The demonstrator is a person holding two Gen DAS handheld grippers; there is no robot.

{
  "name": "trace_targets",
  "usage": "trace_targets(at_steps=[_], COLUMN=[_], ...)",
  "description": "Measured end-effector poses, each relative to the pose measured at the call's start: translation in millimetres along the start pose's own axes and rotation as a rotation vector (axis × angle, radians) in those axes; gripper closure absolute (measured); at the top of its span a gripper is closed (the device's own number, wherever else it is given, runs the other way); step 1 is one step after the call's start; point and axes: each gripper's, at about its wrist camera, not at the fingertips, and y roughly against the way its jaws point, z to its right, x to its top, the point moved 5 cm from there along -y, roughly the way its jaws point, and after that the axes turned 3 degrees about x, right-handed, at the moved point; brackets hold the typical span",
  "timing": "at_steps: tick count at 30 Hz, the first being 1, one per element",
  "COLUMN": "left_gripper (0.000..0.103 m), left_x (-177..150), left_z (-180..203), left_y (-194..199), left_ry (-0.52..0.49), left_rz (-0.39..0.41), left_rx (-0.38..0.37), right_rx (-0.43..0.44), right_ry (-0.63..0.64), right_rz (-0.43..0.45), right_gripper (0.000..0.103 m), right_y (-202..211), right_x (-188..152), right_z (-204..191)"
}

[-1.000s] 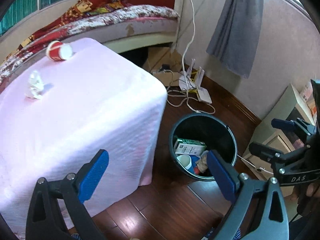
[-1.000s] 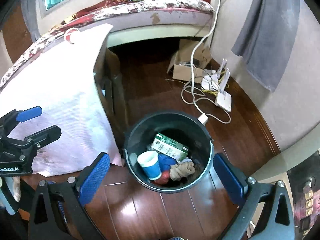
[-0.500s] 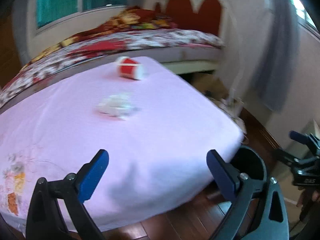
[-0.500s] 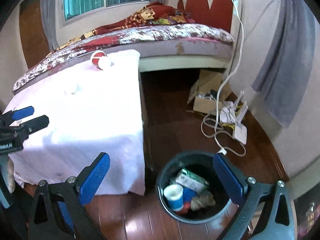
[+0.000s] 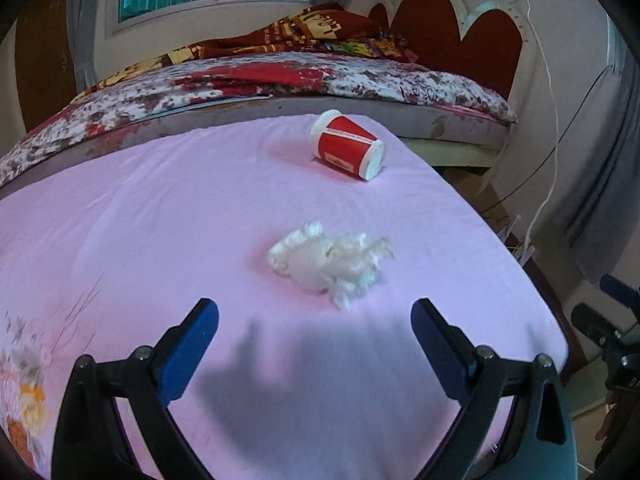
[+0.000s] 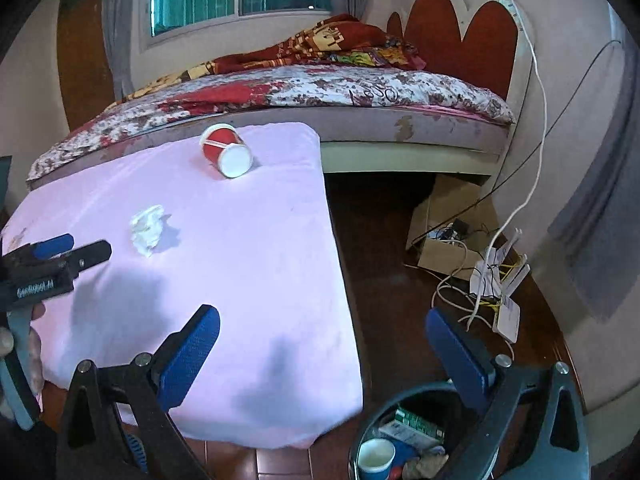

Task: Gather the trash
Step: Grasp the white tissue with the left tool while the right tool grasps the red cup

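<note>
Your left gripper (image 5: 314, 346) was spread wide and empty, your right gripper (image 6: 322, 350) likewise. The crumpled tissue (image 5: 330, 258) lay nearer you than the red paper cup (image 5: 347, 150); soft and light, I judged, so pinch its bulky middle.

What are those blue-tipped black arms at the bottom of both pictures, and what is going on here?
No robot: a person holds a hand-held claw in each hand, each with a camera looking along its fingers. One picture is from the left claw, the other from the right claw. Both are open and hold nothing. On the pink-covered table lie a crumpled tissue and a tipped red paper cup. A black bin with trash in it stands on the floor.
</note>
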Motion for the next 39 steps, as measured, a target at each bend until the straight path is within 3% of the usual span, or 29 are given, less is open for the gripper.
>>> trace_targets(at_steps=[4, 7, 10, 12, 23, 36, 37, 38, 39], left_gripper=[0.014, 0.027, 0.051, 0.060, 0.062, 0.062, 0.062, 0.062, 0.062], left_x=[9, 13, 18, 25, 68, 69, 68, 68, 67], left_z=[0, -2, -9, -16, -78, -89, -88, -87, -86], left_y=[-30, -50, -57, -54, -74, -90, -91, -91, -91], left_ry=[0.014, 0.038, 0.047, 0.039, 0.023, 0.039, 0.040, 0.038, 0.036], left_rz=[-0.043, -0.086, -0.086, -0.067, -0.009, -0.028, -0.031, -0.034, -0.034], left_rx=[-0.005, -0.032, -0.059, -0.065, 0.013, -0.024, -0.027, -0.030, -0.031], right_rx=[0.001, 0.000, 0.010, 0.022, 0.149, 0.136, 0.139, 0.146, 0.163], right_ry=[0.006, 0.024, 0.018, 0.019, 0.112, 0.220, 0.222, 0.224, 0.223], right_rz=[-0.022, -0.043, -0.053, -0.061, -0.084, -0.160, -0.161, -0.160, -0.166], right_gripper=[0.000, 0.000, 0.000, 0.000, 0.000, 0.001, 0.002, 0.014, 0.034], right_y=[-29, -52, -70, -82, -169, -244, -244, -243, -243], right_x=[16, 26, 35, 44, 126, 170, 171, 171, 171], right_z=[0, -1, 0, -5, -81, -127, -127, -129, -131])
